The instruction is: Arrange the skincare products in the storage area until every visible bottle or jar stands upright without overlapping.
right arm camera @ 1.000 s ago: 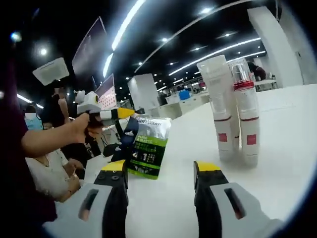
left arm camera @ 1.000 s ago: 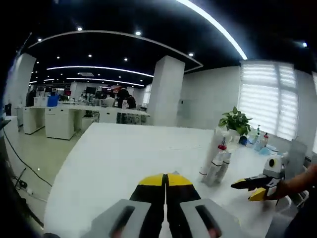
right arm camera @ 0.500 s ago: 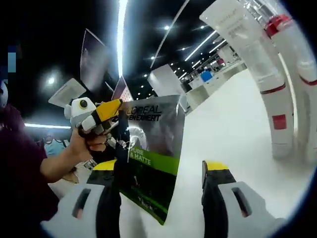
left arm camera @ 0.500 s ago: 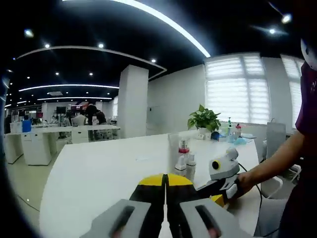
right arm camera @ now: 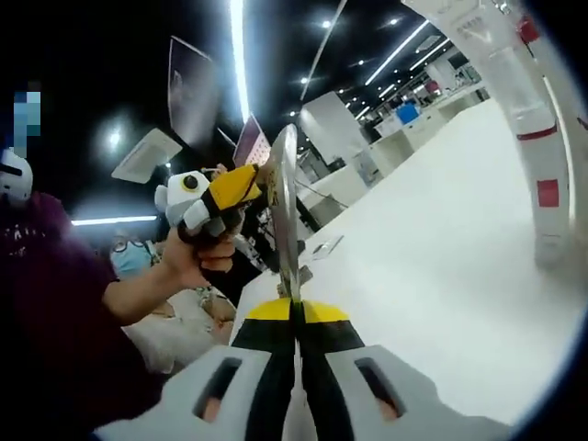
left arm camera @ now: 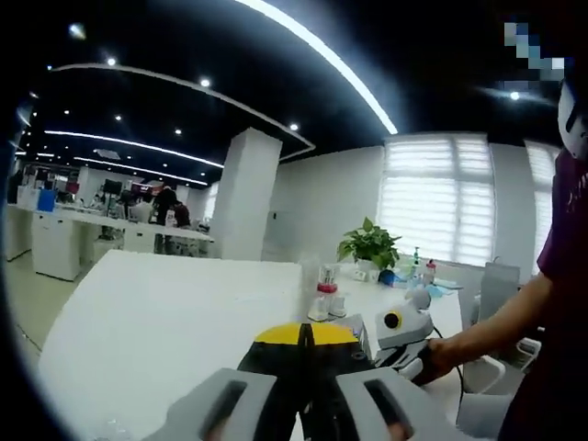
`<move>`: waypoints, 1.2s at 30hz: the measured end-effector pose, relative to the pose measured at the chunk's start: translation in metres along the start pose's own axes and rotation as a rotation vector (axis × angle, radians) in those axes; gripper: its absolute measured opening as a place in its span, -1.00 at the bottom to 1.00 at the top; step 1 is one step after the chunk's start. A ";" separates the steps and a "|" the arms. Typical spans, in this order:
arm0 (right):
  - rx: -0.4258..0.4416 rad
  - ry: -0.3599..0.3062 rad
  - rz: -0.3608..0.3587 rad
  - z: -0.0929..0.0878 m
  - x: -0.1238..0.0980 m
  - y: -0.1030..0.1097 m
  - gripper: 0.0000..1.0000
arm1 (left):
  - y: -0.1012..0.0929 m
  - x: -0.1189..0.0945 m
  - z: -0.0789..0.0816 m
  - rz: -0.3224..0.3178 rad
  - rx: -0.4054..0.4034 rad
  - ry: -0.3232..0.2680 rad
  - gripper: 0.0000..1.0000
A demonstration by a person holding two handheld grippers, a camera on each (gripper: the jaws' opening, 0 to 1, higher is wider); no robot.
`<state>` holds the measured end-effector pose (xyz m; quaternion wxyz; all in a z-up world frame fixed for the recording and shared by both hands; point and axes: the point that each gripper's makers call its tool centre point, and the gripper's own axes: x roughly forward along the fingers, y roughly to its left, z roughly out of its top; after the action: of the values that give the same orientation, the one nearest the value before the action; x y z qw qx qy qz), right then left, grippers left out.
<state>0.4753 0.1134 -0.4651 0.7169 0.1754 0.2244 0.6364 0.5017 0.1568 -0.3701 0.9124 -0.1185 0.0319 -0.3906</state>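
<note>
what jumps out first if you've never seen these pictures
In the right gripper view, a thin flat pouch stands edge-on, pinched at its bottom by the right claw, with the left claw at its upper edge. Tall white bottles with red bands rise at the right on the white table.

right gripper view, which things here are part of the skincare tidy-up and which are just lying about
Part of the job:
- skincare sachet, seen edge-on, pinched by the right gripper and the left gripper
- white tubes with red bands, standing upright on the table

Lying about:
- potted plant
- small bottles by the window
</note>
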 end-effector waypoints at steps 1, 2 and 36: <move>-0.002 -0.004 0.006 0.001 -0.002 0.002 -1.00 | -0.003 -0.001 0.002 -0.014 0.001 -0.022 -0.97; -0.006 -0.016 0.018 0.005 -0.005 0.007 -1.00 | -0.002 -0.004 -0.001 -0.001 -0.019 -0.026 -0.82; -0.036 -0.057 0.078 0.043 -0.007 0.025 -1.00 | -0.030 -0.015 -0.073 -0.062 -0.338 0.067 -0.94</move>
<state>0.4773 0.1115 -0.4153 0.7006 0.1890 0.1854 0.6627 0.4592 0.1331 -0.4338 0.8655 -0.2581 0.1237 -0.4111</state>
